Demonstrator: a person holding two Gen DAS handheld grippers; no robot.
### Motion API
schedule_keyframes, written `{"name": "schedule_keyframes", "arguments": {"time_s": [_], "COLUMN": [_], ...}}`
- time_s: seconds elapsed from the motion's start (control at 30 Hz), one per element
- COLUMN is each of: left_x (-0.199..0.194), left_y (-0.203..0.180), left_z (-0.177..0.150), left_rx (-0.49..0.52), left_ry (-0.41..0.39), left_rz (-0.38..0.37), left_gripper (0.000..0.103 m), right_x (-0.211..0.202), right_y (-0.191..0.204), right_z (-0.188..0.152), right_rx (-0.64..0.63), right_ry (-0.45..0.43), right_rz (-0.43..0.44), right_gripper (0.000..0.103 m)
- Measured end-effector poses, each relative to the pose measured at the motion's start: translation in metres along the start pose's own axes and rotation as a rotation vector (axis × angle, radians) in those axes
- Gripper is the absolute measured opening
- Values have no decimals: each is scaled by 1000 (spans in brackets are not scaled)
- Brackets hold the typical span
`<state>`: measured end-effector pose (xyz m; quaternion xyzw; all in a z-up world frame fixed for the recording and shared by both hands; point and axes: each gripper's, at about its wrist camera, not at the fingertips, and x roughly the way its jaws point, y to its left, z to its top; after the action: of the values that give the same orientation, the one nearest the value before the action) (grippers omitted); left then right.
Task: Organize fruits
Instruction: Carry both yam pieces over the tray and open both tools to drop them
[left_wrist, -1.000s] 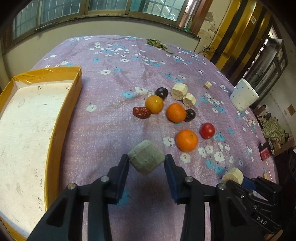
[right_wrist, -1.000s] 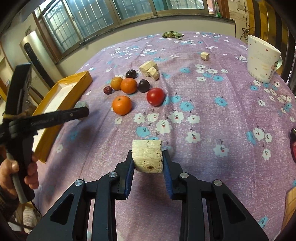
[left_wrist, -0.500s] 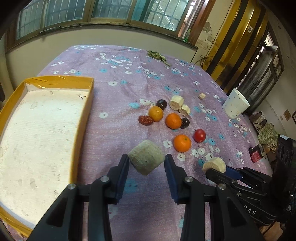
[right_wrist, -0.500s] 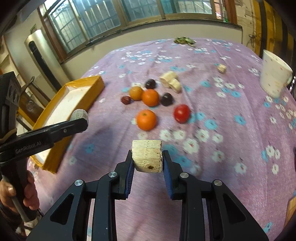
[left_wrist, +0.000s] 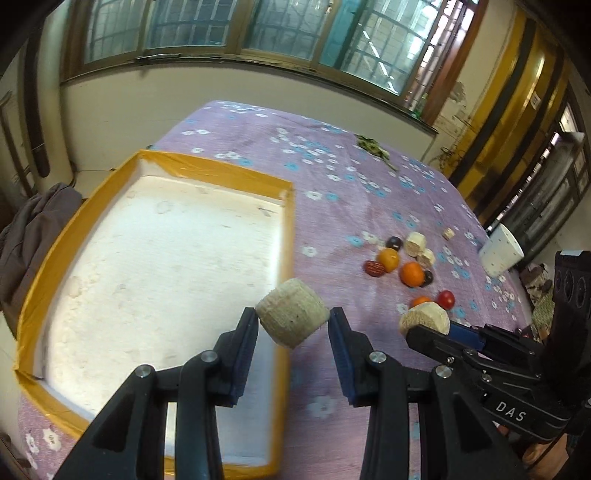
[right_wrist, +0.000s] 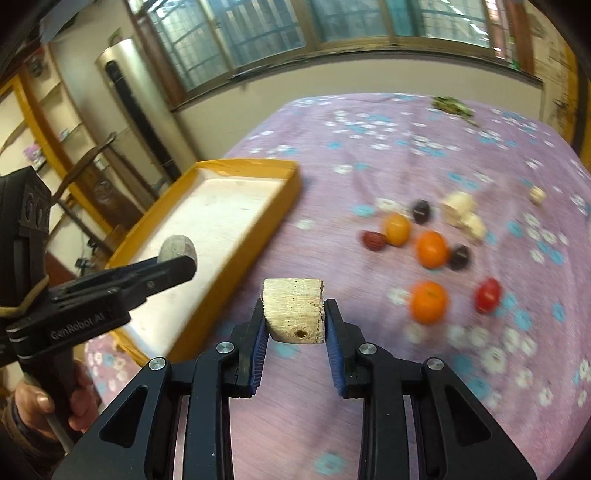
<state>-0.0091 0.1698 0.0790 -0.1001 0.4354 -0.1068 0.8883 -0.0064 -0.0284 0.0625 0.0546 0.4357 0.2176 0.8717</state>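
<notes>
My left gripper (left_wrist: 292, 325) is shut on a pale fibrous chunk (left_wrist: 291, 316), held above the right rim of the yellow-edged white tray (left_wrist: 155, 266). My right gripper (right_wrist: 294, 325) is shut on a second pale chunk (right_wrist: 294, 309), held above the purple cloth just right of the tray (right_wrist: 207, 236). The right gripper with its chunk also shows in the left wrist view (left_wrist: 424, 322); the left gripper shows in the right wrist view (right_wrist: 177, 254). Oranges (right_wrist: 428, 301), a tomato (right_wrist: 487, 294), dark plums (right_wrist: 421, 210), a red date (right_wrist: 373, 240) and more pale chunks (right_wrist: 461, 212) lie in a cluster on the cloth.
A white dotted cup (left_wrist: 500, 254) stands at the right side of the table. A small pale cube (left_wrist: 448, 233) lies near it. Green leaves (left_wrist: 373, 147) lie at the far edge. Dark clothing (left_wrist: 33, 236) hangs left of the tray.
Both grippers have swung left toward the tray with their chunks. The left one now hangs over the tray's right rim; the fruit cluster has shifted to the right in both views.
</notes>
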Motion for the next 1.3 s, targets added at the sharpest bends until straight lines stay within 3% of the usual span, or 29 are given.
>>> {"name": "schedule_keyframes", "arguments": {"time_s": [0.37, 0.57, 0.87, 1.3], "left_x": [-9, -1, 7, 9], "left_y": [90, 122, 121, 114], "left_z": [-5, -17, -24, -31], "left_rx": [-118, -173, -88, -12], "left_ry": [-6, 29, 35, 43], "left_rz": [174, 227, 279, 339], "left_gripper": [42, 42, 42, 45], "right_x": [55, 88, 118, 112], "right_y": [85, 110, 114, 114], "right_z": [16, 8, -2, -5], "right_rx": [-179, -249, -274, -306], "right_ry": [81, 150, 209, 203], "right_rz": [127, 132, 92, 52], "right_gripper": [27, 27, 27, 28]}}
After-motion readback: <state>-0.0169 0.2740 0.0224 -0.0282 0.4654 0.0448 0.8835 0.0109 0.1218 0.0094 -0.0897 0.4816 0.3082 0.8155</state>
